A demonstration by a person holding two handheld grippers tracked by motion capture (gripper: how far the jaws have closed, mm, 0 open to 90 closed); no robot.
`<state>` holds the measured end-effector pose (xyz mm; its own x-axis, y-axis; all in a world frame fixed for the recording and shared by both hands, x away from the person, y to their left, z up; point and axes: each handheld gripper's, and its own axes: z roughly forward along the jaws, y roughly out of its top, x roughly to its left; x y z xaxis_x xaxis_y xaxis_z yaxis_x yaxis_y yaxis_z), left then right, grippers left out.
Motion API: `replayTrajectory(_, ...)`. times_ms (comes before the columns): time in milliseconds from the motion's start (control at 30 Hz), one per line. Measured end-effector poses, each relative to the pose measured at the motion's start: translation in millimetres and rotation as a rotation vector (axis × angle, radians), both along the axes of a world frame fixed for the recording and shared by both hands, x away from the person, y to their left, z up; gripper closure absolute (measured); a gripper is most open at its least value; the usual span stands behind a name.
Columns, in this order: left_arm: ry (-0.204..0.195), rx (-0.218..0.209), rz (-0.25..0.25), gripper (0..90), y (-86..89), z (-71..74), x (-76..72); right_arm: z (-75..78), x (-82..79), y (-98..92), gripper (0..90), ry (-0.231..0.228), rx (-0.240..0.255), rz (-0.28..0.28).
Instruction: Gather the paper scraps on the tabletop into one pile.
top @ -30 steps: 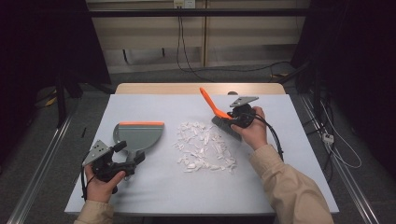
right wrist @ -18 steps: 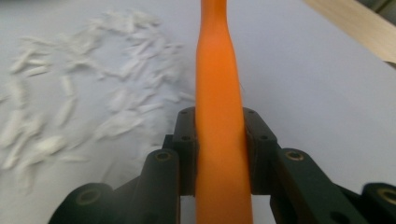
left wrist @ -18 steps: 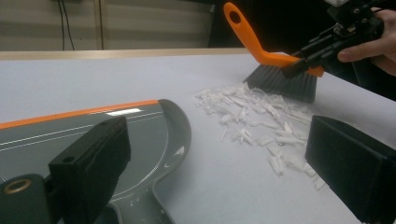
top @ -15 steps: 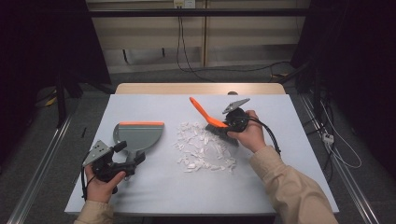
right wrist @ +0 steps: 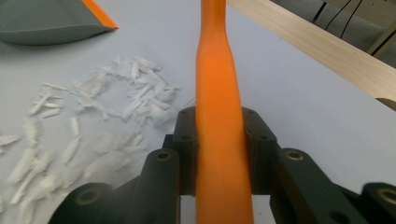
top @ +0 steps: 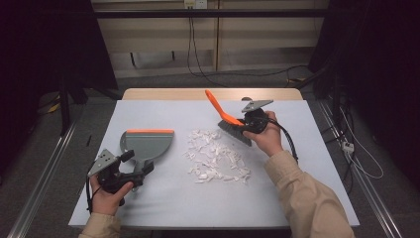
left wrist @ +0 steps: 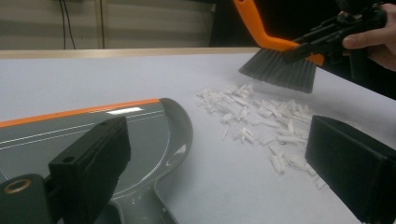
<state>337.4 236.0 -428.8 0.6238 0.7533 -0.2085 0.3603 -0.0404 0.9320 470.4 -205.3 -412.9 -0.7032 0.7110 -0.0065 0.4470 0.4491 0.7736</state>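
Brush (top: 225, 119) clamped in raised right gripper (top: 246, 124), handle tilted.

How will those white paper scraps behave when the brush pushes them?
The paper scraps look thin and small, so probably very light and apt to scatter. They lie loose in a spread pile, so some will likely slip past the brush. Flat ones may cling to the table.

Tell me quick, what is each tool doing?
Left tool: open, by the dustpan.
Right tool: closed on the brush handle.
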Motion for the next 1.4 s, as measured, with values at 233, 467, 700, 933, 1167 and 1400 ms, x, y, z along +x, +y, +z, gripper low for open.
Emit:
replayTrajectory(233, 0.005, 0.005, -0.003, 6.6, -0.6, -1.4, 2.1, -16.0, 20.9, 17.9, 71.2, -0.039, -0.046, 0.000)
replayTrajectory(467, 0.008, 0.010, -0.003, 6.6, -0.2, -2.3, 2.8, -13.8, 17.7, 37.4, 71.1, -0.014, -0.082, 0.120)
replayTrajectory(700, 0.011, 0.013, -0.001, 6.6, -1.2, -2.4, 1.2, 9.2, -9.0, 30.4, 71.1, 0.003, -0.060, 0.247)
replayTrajectory(933, 0.011, 0.012, 0.003, 6.6, -1.1, -2.5, 1.0, 16.2, -1.2, 15.3, 71.1, -0.051, 0.018, 0.148)
replayTrajectory(1167, 0.016, 0.009, -0.003, 6.6, -1.2, -4.0, 2.6, -8.6, 16.6, 22.4, 71.1, -0.038, 0.008, 0.091)
replayTrajectory(1400, 0.019, 0.019, -0.005, 6.6, -1.4, -4.8, 3.2, -17.2, 23.7, 25.7, 71.1, -0.050, -0.036, 0.066)
